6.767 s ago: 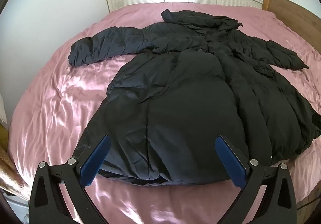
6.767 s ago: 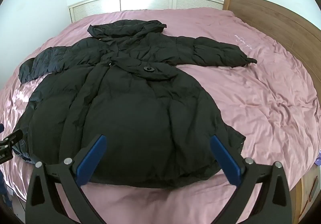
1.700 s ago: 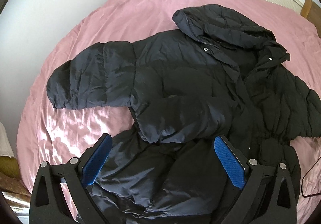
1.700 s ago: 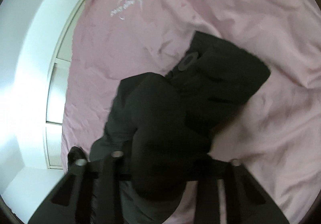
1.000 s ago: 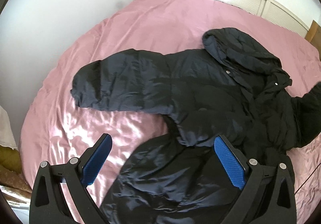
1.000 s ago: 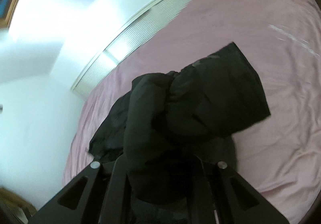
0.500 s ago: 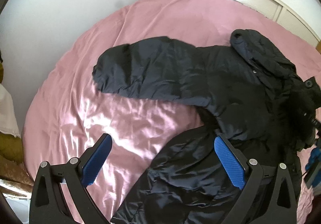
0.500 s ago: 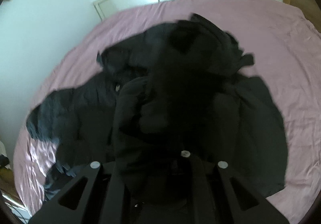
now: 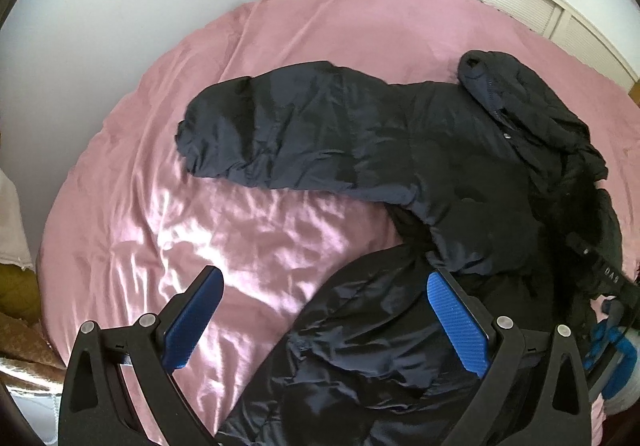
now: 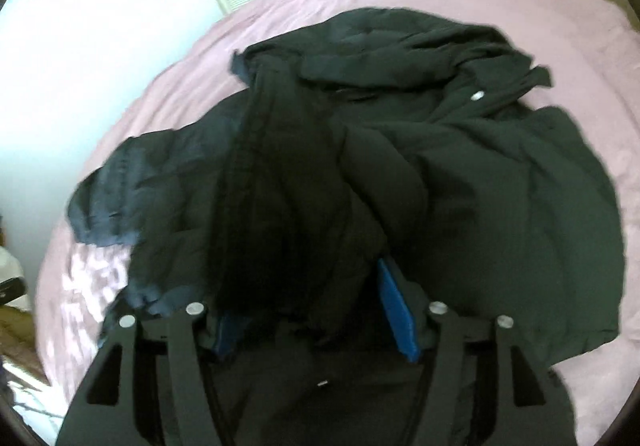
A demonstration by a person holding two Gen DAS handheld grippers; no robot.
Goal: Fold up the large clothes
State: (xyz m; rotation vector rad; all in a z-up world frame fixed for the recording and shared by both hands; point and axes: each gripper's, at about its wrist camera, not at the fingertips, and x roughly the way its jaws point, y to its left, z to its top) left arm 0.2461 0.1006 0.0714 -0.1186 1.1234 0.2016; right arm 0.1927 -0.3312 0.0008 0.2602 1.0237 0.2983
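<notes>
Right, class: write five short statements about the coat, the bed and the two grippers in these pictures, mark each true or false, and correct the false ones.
1. The black coat lies on a pink bed cover. True.
2. The left gripper is clamped on the coat. False: its jaws stand wide open, holding nothing.
3. The right gripper has coat fabric between its fingers. True.
4. One sleeve lies stretched out on the cover. True.
5. The coat is white. False: it is black.

The coat [image 9: 448, 150] was puffy, quilted cloth with a faint sheen; the bed cover [image 9: 240, 230] was glossy, creased satin; the fingers [image 9: 456, 318] wore ribbed blue pads.
</notes>
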